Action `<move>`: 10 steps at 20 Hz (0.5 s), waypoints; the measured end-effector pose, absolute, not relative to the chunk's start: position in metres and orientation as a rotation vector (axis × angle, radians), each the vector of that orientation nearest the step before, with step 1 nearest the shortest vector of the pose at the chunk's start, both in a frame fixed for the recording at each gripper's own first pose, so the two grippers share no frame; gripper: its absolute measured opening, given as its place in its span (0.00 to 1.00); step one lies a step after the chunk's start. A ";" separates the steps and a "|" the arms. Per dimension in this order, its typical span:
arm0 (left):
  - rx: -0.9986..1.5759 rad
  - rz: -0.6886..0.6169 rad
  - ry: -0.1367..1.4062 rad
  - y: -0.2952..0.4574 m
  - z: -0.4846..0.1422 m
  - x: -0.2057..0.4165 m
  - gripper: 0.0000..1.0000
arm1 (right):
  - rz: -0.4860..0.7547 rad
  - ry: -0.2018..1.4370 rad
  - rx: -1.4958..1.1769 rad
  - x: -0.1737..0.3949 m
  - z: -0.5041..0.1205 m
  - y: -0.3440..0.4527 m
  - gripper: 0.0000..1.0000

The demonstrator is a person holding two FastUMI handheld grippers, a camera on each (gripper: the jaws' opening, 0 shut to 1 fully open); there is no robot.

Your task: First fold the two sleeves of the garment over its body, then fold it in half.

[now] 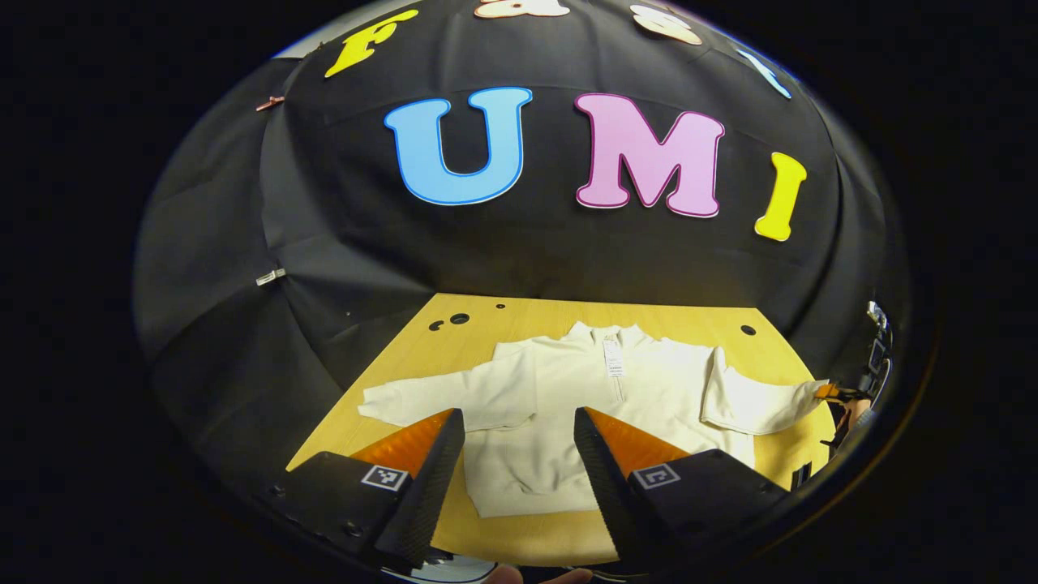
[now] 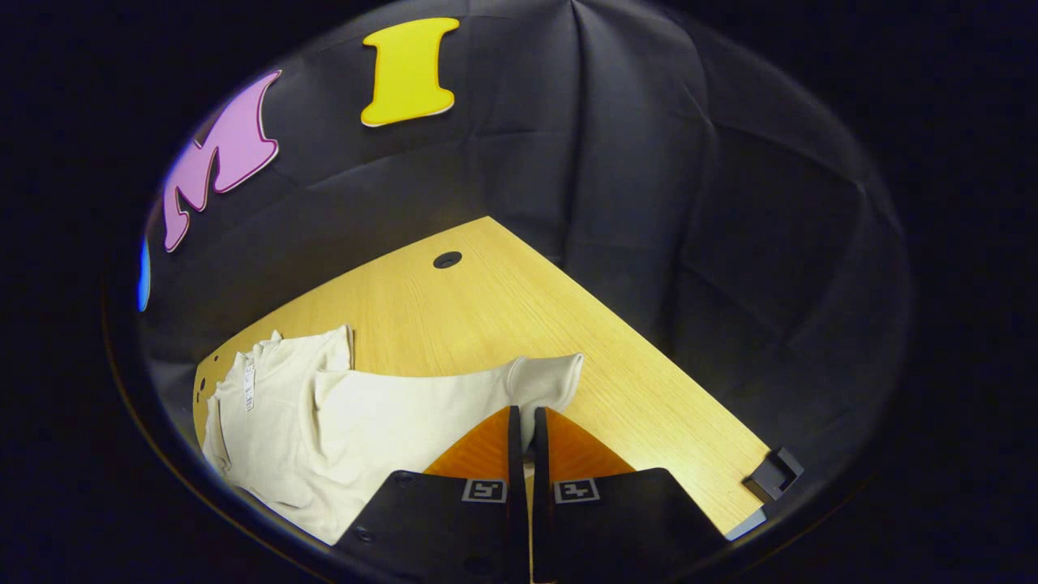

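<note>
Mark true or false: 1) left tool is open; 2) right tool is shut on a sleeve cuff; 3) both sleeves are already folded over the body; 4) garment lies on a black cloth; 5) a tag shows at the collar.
1) Left tool open above the cream long-sleeved sweatshirt: true.
2) Right tool shut on the right sleeve near its cuff: true.
3) False: the left sleeve lies spread flat outward.
4) False: it lies on the light wooden table.
5) White tag at the collar: true.

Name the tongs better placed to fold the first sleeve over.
Right. The right tongs are closed on the sleeve near its cuff, while the left tongs hover open above the sweatshirt.
</note>
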State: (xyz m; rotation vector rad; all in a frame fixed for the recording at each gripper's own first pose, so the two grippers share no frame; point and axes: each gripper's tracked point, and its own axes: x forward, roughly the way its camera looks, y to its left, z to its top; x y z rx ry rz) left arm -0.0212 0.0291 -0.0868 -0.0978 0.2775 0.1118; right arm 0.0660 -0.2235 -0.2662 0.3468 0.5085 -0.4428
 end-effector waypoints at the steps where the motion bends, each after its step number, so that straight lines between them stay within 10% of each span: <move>1: -0.095 0.099 0.277 0.032 -0.089 -0.019 0.85 | -0.452 0.494 0.340 0.060 -0.260 -0.218 0.06; 10: -0.080 -0.004 0.267 0.055 -0.092 -0.007 0.85 | -0.490 0.398 0.355 0.021 -0.225 -0.157 0.06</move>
